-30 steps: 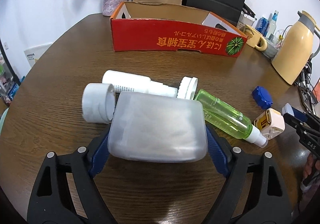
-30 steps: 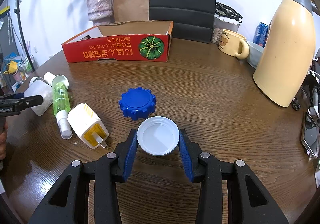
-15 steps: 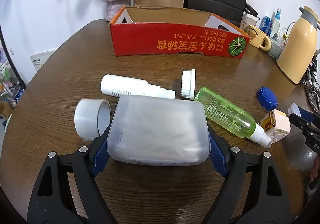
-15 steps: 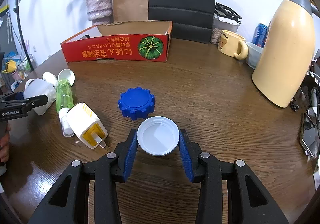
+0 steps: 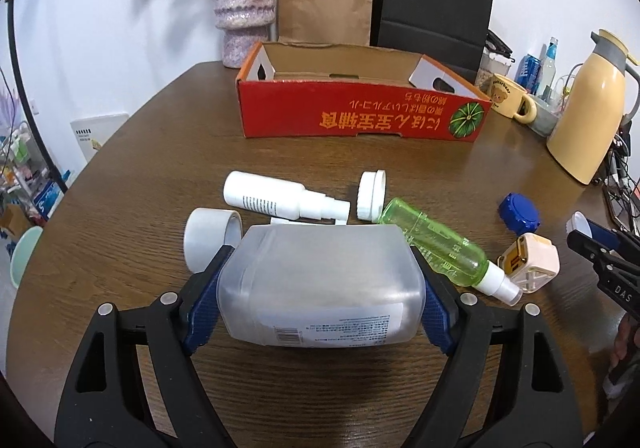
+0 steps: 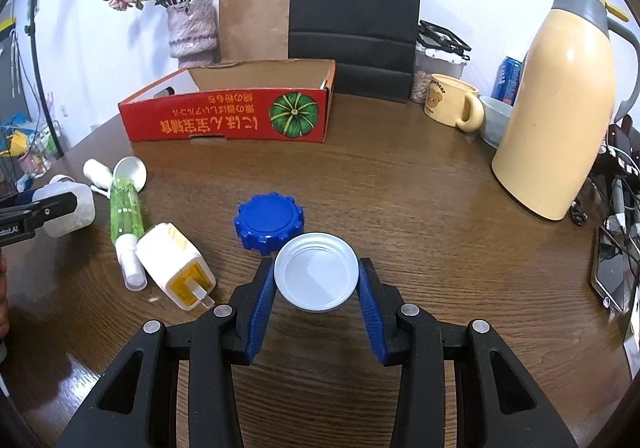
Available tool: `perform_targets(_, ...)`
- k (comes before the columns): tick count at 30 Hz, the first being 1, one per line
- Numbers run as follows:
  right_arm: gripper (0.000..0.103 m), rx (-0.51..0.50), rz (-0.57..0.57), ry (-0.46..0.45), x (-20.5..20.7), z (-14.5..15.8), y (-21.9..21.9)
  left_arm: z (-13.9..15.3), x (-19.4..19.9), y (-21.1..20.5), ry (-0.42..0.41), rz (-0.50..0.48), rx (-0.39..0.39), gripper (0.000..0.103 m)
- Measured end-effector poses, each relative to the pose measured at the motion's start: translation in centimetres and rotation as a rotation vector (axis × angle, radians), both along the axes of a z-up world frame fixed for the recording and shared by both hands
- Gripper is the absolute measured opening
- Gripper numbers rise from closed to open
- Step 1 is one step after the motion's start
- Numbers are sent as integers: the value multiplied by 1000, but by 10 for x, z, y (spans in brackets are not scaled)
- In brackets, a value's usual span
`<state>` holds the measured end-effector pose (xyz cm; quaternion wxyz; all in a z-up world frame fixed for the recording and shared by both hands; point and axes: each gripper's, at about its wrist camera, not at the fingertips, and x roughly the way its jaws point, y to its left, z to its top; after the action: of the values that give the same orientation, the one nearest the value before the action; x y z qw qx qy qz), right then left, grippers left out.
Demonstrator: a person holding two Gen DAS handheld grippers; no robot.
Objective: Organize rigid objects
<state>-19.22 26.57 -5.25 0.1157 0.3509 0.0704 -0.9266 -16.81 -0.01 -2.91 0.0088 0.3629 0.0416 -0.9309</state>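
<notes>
A: Logging the left gripper (image 5: pixel 320 280). Its blue pads are clamping the frosted translucent plastic bottle (image 5: pixel 320 284) across its width. Compared with a second ago, the bottle is riding higher over the round dark wooden table (image 5: pixel 160 152): more of the printed label on its lower face is showing, and the roll of clear tape (image 5: pixel 210 236) that sat against it is now lying apart, behind and to the left.

B: So the lift is underway. And the right side?

A: The right gripper (image 6: pixel 316 288) is holding the white shallow plastic lid (image 6: pixel 316 272) between its pads, open face up. It is also rising slightly; the lid is now overlapping the near edge of the blue ridged screw cap (image 6: pixel 269 222) in view, where half a second ago there was a gap.

B: Meaning for the task?

A: Both items are leaving the table at once, probably heading for the red open cardboard box with the pumpkin print (image 5: pixel 360 116), which is looking empty from here. Remaining loose on the table: white pump bottle (image 5: pixel 276 198), green spray bottle (image 5: pixel 436 244), cream plug adapter (image 5: pixel 530 268), white jar lid on edge (image 5: pixel 370 194).
</notes>
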Motion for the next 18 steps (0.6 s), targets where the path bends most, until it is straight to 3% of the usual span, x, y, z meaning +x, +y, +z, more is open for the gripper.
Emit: perform_targets(18,45,-34,27,83,-3,33,-29,33,2,-1,73,-11,4,79)
